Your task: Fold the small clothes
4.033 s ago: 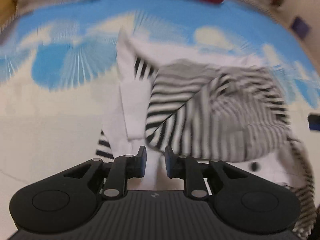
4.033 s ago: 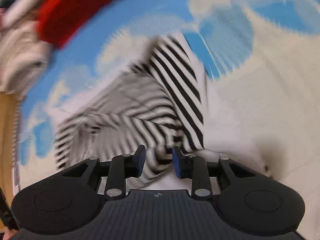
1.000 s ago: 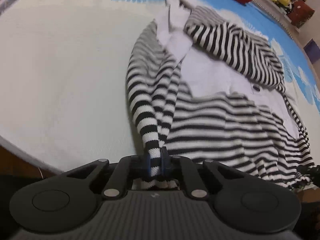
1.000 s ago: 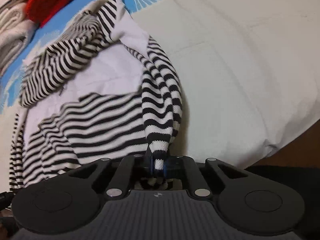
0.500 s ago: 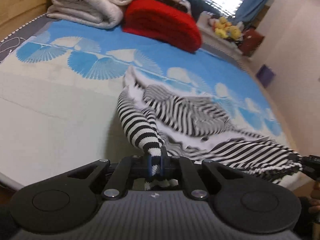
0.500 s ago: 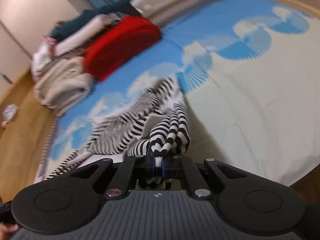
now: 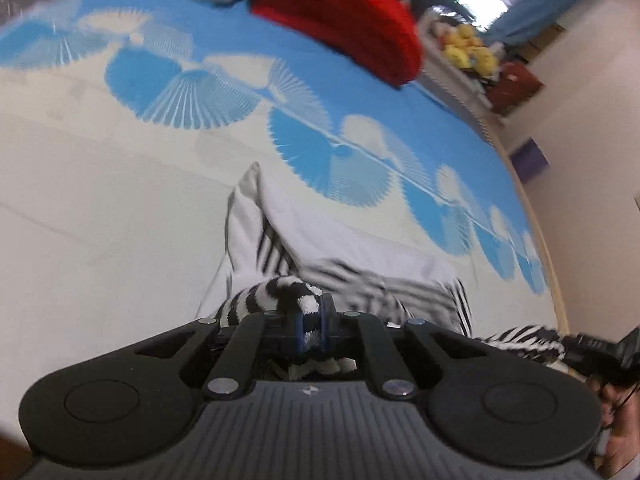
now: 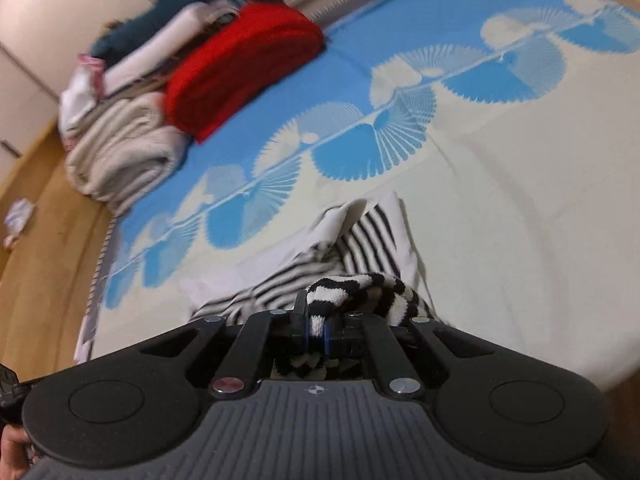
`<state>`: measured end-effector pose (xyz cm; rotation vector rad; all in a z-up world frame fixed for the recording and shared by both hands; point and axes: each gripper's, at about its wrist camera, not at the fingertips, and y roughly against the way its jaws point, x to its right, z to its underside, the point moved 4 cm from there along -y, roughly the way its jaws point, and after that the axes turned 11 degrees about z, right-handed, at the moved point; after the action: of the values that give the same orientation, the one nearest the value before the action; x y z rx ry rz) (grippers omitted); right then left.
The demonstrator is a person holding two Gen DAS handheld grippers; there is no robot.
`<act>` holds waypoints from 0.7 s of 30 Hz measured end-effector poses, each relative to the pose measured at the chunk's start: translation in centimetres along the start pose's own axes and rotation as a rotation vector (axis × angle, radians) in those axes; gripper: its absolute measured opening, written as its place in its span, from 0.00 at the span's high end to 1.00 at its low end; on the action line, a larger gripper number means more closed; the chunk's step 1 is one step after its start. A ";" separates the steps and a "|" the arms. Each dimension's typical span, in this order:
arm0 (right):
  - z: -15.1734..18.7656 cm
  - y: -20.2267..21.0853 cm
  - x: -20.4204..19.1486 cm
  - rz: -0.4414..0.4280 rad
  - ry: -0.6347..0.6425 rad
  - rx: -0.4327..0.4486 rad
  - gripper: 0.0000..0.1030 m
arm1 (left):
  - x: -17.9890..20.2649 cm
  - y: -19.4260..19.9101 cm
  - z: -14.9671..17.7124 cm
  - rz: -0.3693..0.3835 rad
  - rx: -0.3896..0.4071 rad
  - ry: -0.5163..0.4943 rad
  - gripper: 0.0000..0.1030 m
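A small black-and-white striped garment (image 7: 280,248) with white panels lies on the bed, its near edge lifted. My left gripper (image 7: 311,320) is shut on a striped corner of that edge, close to the camera. In the right wrist view the same striped garment (image 8: 368,236) trails away over the bedspread, and my right gripper (image 8: 316,320) is shut on its other striped corner. The cloth hangs bunched just beyond both sets of pads. The other gripper (image 7: 592,348) shows at the lower right of the left wrist view, with striped cloth stretched toward it.
The bedspread (image 7: 100,200) is cream with blue fan shapes. At its far end lie a red folded item (image 7: 340,12) and rolled beige blankets (image 8: 120,152). Yellow soft toys (image 7: 468,52) sit beyond the bed. Wooden floor (image 8: 40,208) borders the bed's left side.
Both grippers have risen with the striped edge and carried it forward over the garment. The body of the garment, spread out a second ago, now lies mostly under and behind the lifted edge.
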<state>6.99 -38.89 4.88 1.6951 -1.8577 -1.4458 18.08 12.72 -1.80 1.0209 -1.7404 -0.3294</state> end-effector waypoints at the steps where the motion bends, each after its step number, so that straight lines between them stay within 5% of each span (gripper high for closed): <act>1: -1.2 -2.4 0.0 0.000 -0.008 -0.017 0.94 | -1.3 -1.7 -1.2 -0.001 -0.007 0.032 0.90; 4: -3.6 -8.2 0.6 0.067 -0.079 -0.055 0.85 | -5.2 -5.2 -2.9 0.012 -0.015 0.185 0.81; 7: -4.5 -10.9 1.7 0.151 -0.110 -0.029 0.78 | -4.9 -4.9 -3.6 0.030 0.004 0.133 0.69; 10: -4.9 -10.3 1.6 0.063 -0.164 -0.006 0.78 | -3.1 -3.8 -3.8 0.116 0.044 0.067 0.44; 13: -4.8 -9.2 0.3 0.012 -0.081 0.043 0.76 | -2.1 -3.9 -3.1 0.103 0.013 -0.021 0.43; 17: -2.4 -10.9 -1.1 -0.107 -0.022 -0.105 0.65 | -2.0 -4.7 -1.3 0.084 -0.078 -0.040 0.42; 21: 0.2 -12.7 -1.7 -0.075 -0.014 -0.204 0.59 | -2.2 -5.3 -0.2 0.060 -0.117 -0.041 0.42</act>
<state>15.23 -35.30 -4.22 1.6747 -1.6058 -1.6182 21.00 11.22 -6.53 0.8810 -1.7639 -0.4118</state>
